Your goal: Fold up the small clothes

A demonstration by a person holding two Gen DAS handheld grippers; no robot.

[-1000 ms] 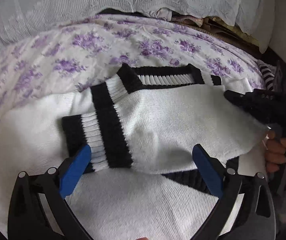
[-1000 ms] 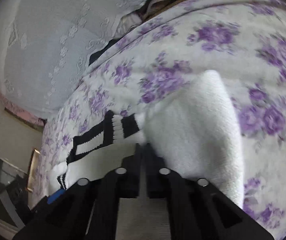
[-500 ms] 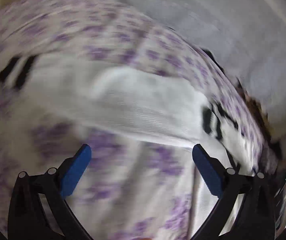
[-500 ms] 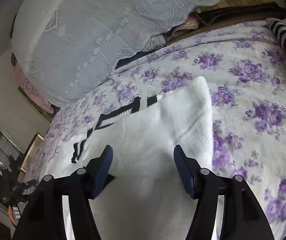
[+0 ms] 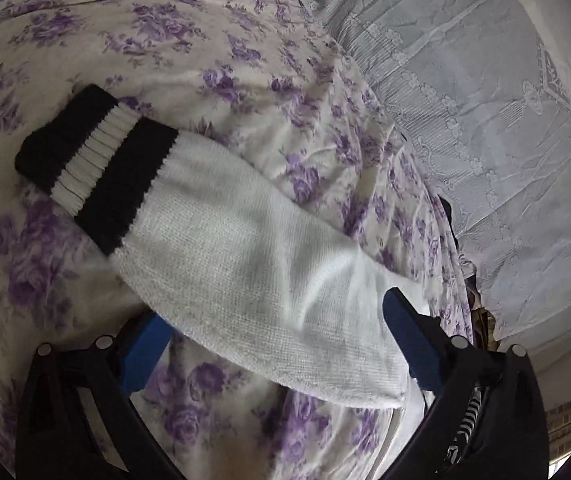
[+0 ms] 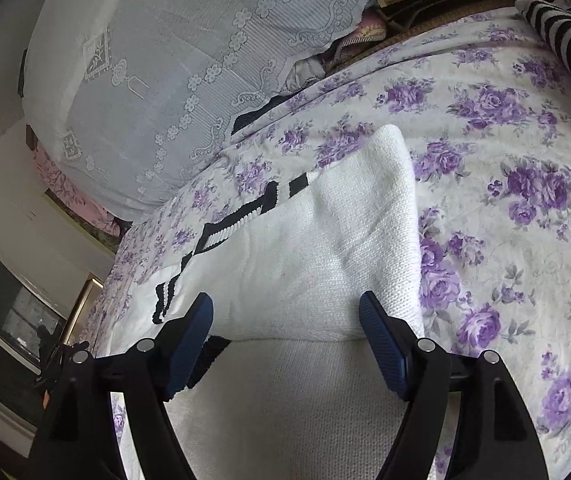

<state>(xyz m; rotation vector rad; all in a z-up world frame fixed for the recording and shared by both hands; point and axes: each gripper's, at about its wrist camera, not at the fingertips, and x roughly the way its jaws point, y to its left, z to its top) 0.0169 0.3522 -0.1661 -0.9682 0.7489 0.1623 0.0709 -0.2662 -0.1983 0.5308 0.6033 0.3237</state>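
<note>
The white knit sweater [image 6: 317, 248] lay on the floral bedspread [image 6: 525, 208], its right side already turned in over the body, while 1 sleeve [image 5: 245, 248] stretched out flat in the left wrist view, its black-and-white ribbed cuff [image 5: 93, 164] at the far end. The left gripper [image 5: 281, 344] stood with its jaws wide apart, straddling the sleeve near the shoulder; they had just been closing a little, and the blue pads [image 5: 409, 340] did not look pressed into the knit, though the left pad was partly hidden by the cloth. The right gripper [image 6: 285, 340] had just been opening and held nothing, its jaws spread above the folded edge. The step in hand seemed to be folding this sleeve across the body. To do it well, the left jaws would need to pinch the sleeve cleanly, perhaps nearer the cuff, lift only enough to clear the bedspread, and lay it straight so the cuff landed inside the sweater's outline; the thick, soft knit could bunch or drag the bedspread along. The bedspread was white with purple roses and lightly rumpled. A white lace cover [image 6: 173, 64] rose behind it, a black-and-white striped garment [image 6: 565, 40] lay at the far right, and a framed dark panel [image 6: 13, 304] stood against the wall at left.
</note>
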